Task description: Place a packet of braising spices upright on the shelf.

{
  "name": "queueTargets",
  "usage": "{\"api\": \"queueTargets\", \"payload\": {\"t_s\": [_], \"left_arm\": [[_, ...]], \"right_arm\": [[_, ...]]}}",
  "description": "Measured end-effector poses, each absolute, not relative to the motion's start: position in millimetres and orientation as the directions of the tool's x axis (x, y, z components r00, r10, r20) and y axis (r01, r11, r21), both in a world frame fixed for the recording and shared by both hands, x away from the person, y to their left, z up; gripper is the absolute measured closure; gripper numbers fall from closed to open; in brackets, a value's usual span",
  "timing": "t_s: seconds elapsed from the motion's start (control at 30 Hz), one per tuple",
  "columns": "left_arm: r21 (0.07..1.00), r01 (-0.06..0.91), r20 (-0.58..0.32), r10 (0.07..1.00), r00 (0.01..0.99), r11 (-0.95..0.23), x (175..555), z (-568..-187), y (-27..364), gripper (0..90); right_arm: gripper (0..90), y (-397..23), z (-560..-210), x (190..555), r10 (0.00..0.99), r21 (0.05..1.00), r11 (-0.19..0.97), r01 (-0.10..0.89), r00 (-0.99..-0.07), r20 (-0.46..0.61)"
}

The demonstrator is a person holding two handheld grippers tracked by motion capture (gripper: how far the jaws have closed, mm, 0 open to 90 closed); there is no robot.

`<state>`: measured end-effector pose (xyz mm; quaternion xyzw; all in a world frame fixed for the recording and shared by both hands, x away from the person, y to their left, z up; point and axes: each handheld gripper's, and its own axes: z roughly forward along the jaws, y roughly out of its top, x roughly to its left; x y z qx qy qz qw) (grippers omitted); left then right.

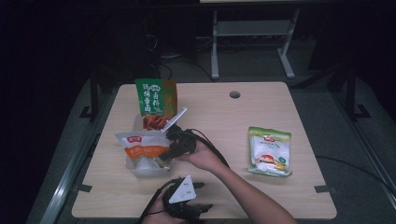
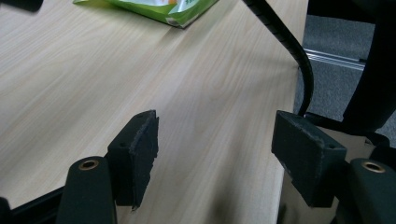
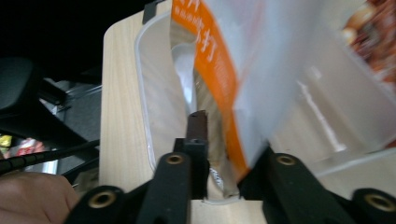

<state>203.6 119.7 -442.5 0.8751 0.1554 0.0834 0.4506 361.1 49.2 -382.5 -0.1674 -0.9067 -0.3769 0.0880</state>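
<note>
A white and orange snack bag [image 1: 142, 149] stands in a clear plastic container [image 1: 140, 170] at the table's left. My right gripper [image 1: 169, 150] reaches into that container from the right. In the right gripper view the bag [image 3: 261, 70] has its lower edge between the jaws of the right gripper [image 3: 229, 140]. The left pad stands a little apart from it and the other pad is hidden behind the bag, so I read the jaws as open. My left gripper [image 1: 203, 209] rests near the table's front edge. Its jaws [image 2: 215, 140] stand open over bare wood.
A green bag [image 1: 154, 95] and a red snack bag [image 1: 155, 122] stand at the container's far end. A white and green bag [image 1: 270, 150] lies flat on the table's right side. A black cable [image 2: 299, 51] runs past the table's front edge.
</note>
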Motion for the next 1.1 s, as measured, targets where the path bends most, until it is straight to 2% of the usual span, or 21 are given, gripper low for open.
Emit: {"api": "queueTargets", "payload": {"t_s": [0.23,0.33,0.7,1.1], "left_arm": [[0.817,0.210,0.001,0.365,0.931,-0.537,207,-441,123,29.9],[0.819,0.218,-0.003,0.376,0.927,-0.531,209,-441,124,29.4],[0.808,0.227,0.002,0.388,0.922,-0.544,218,-443,124,28.3],[0.808,0.236,-0.004,0.395,0.918,-0.540,223,-445,124,28.0]], "right_arm": [[57.1,21,-368,361,0.226,0.713,0.602,0.360,-0.933,0.280],[53.9,2,-365,358,0.254,0.721,0.586,0.370,-0.929,0.270],[46.4,-71,-367,357,0.366,0.734,0.515,0.443,-0.888,0.279],[42.3,-136,-380,353,0.489,0.700,0.494,0.516,-0.830,0.267]]}}
